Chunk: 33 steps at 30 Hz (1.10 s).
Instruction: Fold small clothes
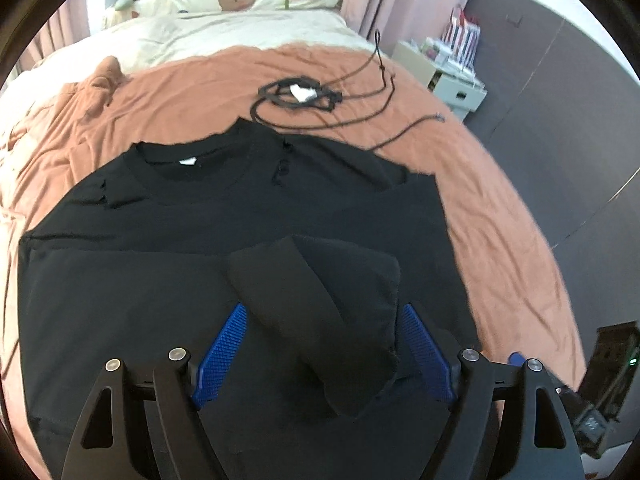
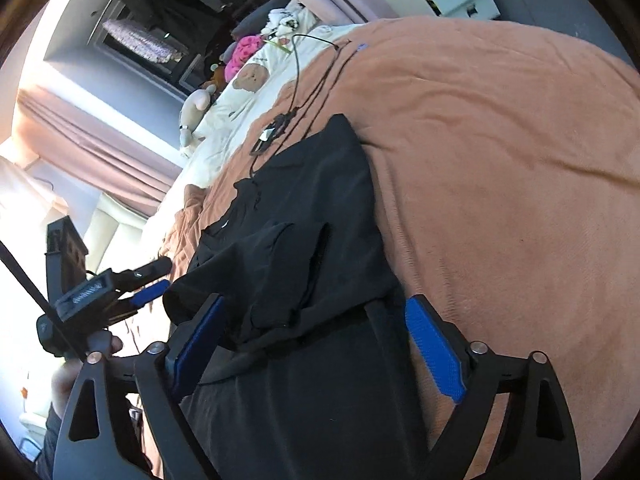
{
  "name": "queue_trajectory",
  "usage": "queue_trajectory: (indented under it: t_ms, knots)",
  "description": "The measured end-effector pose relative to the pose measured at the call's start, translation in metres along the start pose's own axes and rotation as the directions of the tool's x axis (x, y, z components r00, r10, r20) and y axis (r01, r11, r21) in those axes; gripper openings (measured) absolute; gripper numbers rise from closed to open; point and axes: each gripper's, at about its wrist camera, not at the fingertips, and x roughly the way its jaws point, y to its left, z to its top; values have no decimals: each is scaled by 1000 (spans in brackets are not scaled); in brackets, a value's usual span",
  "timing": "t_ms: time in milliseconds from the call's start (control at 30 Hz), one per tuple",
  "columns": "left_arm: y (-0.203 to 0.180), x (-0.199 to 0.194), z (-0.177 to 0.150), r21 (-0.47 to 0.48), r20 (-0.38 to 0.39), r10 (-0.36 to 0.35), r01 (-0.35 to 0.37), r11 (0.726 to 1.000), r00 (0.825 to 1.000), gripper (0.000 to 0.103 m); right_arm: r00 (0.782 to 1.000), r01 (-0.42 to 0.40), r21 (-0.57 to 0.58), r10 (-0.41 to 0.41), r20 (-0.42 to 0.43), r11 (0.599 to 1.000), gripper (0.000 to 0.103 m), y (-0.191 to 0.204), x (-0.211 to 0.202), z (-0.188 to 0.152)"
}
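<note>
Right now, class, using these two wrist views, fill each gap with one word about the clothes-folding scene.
1. The T-shirt is ____ in colour.
2. It lies on a ____ blanket.
3. The left gripper has its jaws ____.
4. Beyond the collar lies a coiled black ____.

Missing words: black; brown; open; cable

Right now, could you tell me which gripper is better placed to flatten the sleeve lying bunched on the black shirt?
Probably the left gripper: its open jaws frame the bunched sleeve squarely over the black shirt. The right gripper, also open, comes in slanted along the shirt's edge, partly over the brown bedspread.
</note>
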Motion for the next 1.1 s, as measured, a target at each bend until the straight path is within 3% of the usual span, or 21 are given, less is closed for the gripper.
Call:
queue_trajectory:
  t_ms: [167, 300, 467, 600, 700, 833, 900, 1000, 1100]
  knots:
    - [-4, 20, -10, 53, -55, 63, -60, 997, 997, 81, 1000, 23, -2, -23, -5, 1000, 88, -10, -6, -10]
    - [7, 26, -23, 85, -96, 116, -108, 991, 989, 74, 1000, 24, 18, -24, -19, 1000, 88, -11, -9, -10]
    - [35, 35, -42, 129, -135, 274, -257, 958, 952, 74, 999, 32, 26, -31, -36, 999, 88, -7, -4, -12]
    - [45, 36, -50, 155, -157, 319, -296, 942, 935, 73, 999, 36, 44, -34, -42, 998, 88, -6, -2, -13]
    - [36, 14, -38, 150, -80, 308, -294, 944, 948, 72, 999, 38, 51, -36, -39, 998, 88, -8, -4, -13]
    - [0, -7, -22, 173, 9, 215, -213, 962, 977, 72, 998, 42, 41, -40, -43, 998, 87, -6, -3, -12]
    - [-17, -5, -20, 200, 20, 190, -190, 961, 982, 72, 998, 39, 36, -37, -49, 999, 67, -5, -2, -12]
    - [-40, 11, -22, 227, -9, 148, -142, 964, 989, 72, 997, 43, 43, -40, -64, 998, 52, -7, 0, -13]
    - [-58, 33, -23, 229, -45, 125, -112, 967, 991, 72, 997, 41, 76, -36, -66, 996, 51, -13, -2, -13]
